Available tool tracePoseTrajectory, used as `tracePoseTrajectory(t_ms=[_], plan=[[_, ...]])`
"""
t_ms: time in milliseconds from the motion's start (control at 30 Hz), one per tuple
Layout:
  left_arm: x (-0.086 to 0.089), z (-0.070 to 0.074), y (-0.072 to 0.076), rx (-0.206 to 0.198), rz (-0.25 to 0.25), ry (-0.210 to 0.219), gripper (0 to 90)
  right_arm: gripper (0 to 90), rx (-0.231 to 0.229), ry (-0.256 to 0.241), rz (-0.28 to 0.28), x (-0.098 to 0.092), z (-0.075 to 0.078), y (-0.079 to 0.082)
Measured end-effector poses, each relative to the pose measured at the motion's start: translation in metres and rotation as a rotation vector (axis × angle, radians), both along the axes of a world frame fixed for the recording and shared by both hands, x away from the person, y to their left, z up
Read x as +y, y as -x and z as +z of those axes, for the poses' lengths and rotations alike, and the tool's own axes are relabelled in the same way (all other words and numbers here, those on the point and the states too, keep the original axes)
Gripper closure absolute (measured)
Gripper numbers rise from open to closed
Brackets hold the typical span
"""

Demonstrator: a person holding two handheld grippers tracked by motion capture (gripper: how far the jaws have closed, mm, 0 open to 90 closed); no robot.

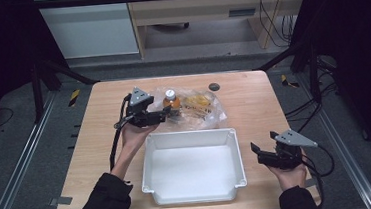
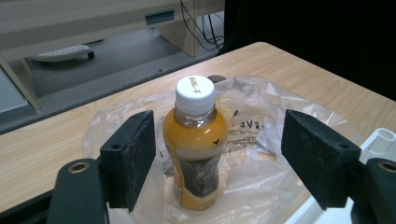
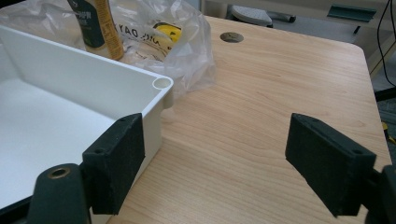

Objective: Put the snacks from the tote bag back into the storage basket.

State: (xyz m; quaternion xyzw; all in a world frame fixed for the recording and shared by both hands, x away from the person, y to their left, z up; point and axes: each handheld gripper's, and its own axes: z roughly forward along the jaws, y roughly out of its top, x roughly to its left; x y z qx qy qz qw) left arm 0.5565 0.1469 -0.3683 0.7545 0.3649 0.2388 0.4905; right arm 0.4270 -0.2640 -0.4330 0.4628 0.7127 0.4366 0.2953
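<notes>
A: The left gripper [image 2: 217, 154] has its 2 fingers [image 2: 128, 156] spread on either side of the juice bottle [image 2: 196, 144], not touching it. The bottle stands upright on the clear plastic bag [image 2: 261, 154], at the far side of the surface [image 1: 253, 104], just behind the white bin [image 1: 193, 166].

B: So what is the worry?

A: The bottle sits nearer 1 finger than the other. My guess is that closing from here pushes it sideways first, and a tall bottle on slippery, crumpled film could tip or skate away.

B: And the bag itself?

A: It bunches around the base. A finger could catch film along with the bottle, dragging the bag and the yellow items [image 1: 198, 102] inside it when lifted.

B: The right gripper [image 1: 265, 153]?

A: Fingers spread, pinching nothing, hovering beside the bin's right wall, 1 finger very near the rim [image 3: 161, 84] in the right gripper view. A small drift could knock the bin and, since it lies just beside the bag, disturb the bottle.
</notes>
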Motion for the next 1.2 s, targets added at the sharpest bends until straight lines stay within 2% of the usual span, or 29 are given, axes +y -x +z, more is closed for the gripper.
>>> tracePoseTrajectory(t_ms=[200, 800, 1200], plan=[[-0.004, 0.0, -0.006, 0.022, 0.001, -0.009, 26.1, 19.8, 0.002, -0.001, -0.001, 0.0, 0.0, 0.0], [-0.025, 0.003, -0.024, 0.021, 0.0, -0.027, 27.3, 19.9, 0.004, 0.003, 0.0, 0.001, -0.001, -0.001], [-0.028, -0.008, -0.036, 0.024, 0.012, -0.032, 31.0, 19.8, 0.004, 0.004, 0.0, 0.001, -0.002, -0.001]])
